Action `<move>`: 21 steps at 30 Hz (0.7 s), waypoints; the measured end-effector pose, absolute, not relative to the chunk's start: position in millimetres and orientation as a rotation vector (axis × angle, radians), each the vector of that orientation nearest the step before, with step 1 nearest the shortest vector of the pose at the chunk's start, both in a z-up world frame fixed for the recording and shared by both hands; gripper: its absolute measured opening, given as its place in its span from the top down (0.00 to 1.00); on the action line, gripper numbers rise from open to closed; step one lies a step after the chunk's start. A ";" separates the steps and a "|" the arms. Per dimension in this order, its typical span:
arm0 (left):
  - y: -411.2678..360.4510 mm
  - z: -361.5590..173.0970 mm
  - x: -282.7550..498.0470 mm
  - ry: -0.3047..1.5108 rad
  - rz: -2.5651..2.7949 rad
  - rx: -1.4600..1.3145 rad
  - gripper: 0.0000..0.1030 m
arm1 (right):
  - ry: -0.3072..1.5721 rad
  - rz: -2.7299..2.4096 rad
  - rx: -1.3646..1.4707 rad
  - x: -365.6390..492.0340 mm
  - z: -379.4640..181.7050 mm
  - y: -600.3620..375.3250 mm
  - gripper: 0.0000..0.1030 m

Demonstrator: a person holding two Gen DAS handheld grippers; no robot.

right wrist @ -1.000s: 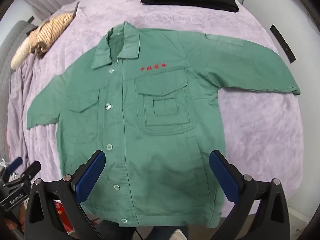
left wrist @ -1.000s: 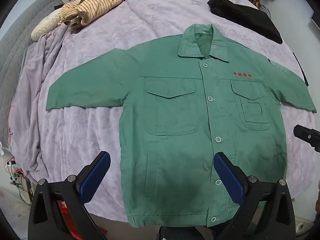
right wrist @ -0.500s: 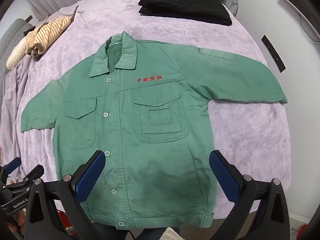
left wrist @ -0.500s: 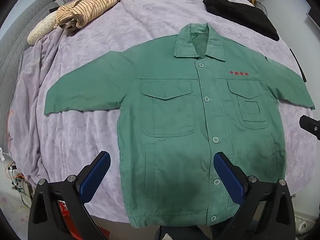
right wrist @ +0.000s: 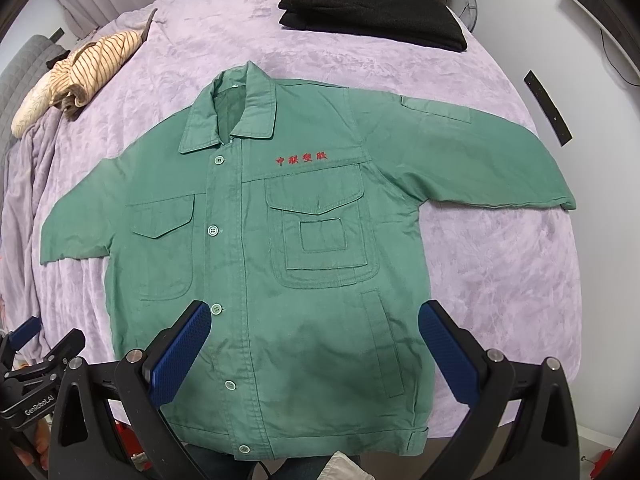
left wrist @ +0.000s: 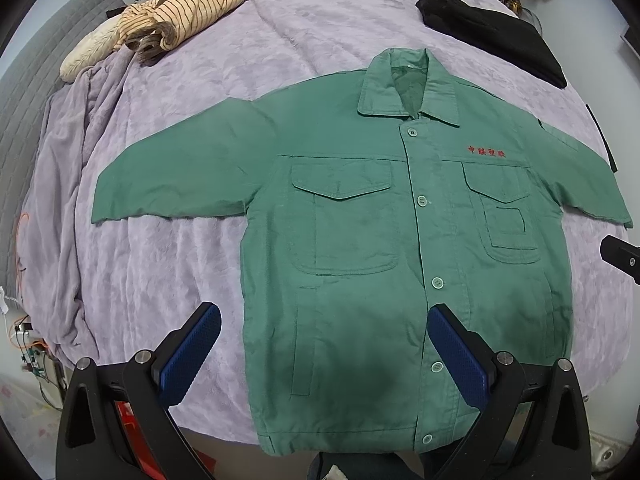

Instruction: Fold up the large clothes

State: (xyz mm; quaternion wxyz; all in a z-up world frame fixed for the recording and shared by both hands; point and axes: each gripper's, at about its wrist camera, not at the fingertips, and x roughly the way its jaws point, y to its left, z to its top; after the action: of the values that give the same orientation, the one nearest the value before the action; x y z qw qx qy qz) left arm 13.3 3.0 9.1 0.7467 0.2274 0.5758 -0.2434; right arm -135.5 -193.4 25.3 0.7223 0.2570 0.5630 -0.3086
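A green button-up work jacket (left wrist: 380,264) lies flat, front up, on a purple bedspread (left wrist: 180,264), both sleeves spread out sideways; it also shows in the right wrist view (right wrist: 280,280). It has red embroidered characters on the chest and two flap pockets. My left gripper (left wrist: 320,354) is open and empty, held above the jacket's lower left hem. My right gripper (right wrist: 316,350) is open and empty above the jacket's lower right part. The left gripper's tip shows at the left edge of the right wrist view (right wrist: 28,360).
A striped beige garment (left wrist: 168,28) lies bunched at the far left of the bed. A folded black garment (right wrist: 376,12) lies at the far right. A grey headboard (left wrist: 24,80) borders the left side. The bed's near edge runs just under the jacket hem.
Both grippers have drifted slightly; the jacket sits a little differently in each view. The jacket itself has not moved and both grippers remain open.
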 end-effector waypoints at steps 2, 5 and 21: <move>3.8 8.8 13.6 1.260 -0.530 0.497 0.00 | 1.243 -0.682 0.567 -135.5 24.9 -192.6 0.00; 4.0 9.5 13.7 1.260 -0.525 0.495 0.00 | 1.244 -0.678 0.565 -135.3 24.3 -192.6 0.00; 5.7 10.7 14.5 1.261 -0.522 0.494 0.00 | 1.252 -0.672 0.563 -132.9 23.0 -191.2 0.00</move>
State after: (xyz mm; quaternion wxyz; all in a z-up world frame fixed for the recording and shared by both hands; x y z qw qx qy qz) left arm 14.5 5.7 10.7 0.7481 0.2260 0.5765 -0.2386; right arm -132.9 -191.2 23.0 0.7220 0.2549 0.5668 -0.3041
